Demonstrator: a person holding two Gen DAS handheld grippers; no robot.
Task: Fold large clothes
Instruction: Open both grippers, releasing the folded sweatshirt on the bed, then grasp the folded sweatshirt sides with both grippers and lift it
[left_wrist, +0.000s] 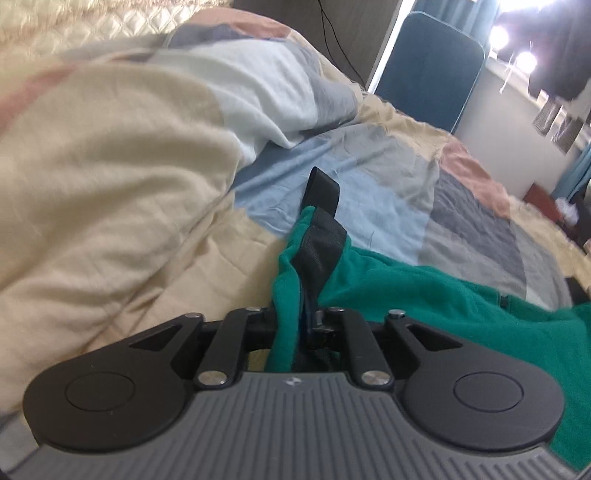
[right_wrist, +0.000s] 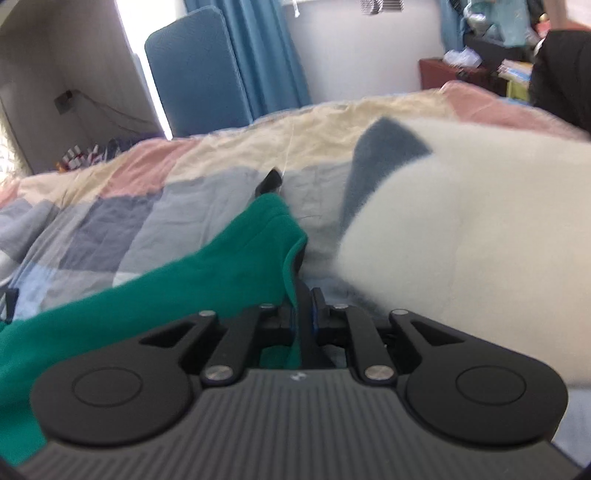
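Green garment (left_wrist: 424, 291), fingertips (left_wrist: 324, 184) partly buried

Your left gripper (left_wrist: 323, 206) has the garment (left_wrist: 424, 291) trailing off to its right over the bedspread (left_wrist: 369, 177), heaped duvet (left_wrist: 110, 166) to its left; off your right gripper (right_wrist: 295, 236) it trails left, plush pillow (right_wrist: 461, 229) right, chair (right_wrist: 192, 74) beyond the bed

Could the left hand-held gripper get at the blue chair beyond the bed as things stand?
Probably not: the left hand-held gripper is closed on the green garment, and the patchwork quilt lies between it and the blue chair.
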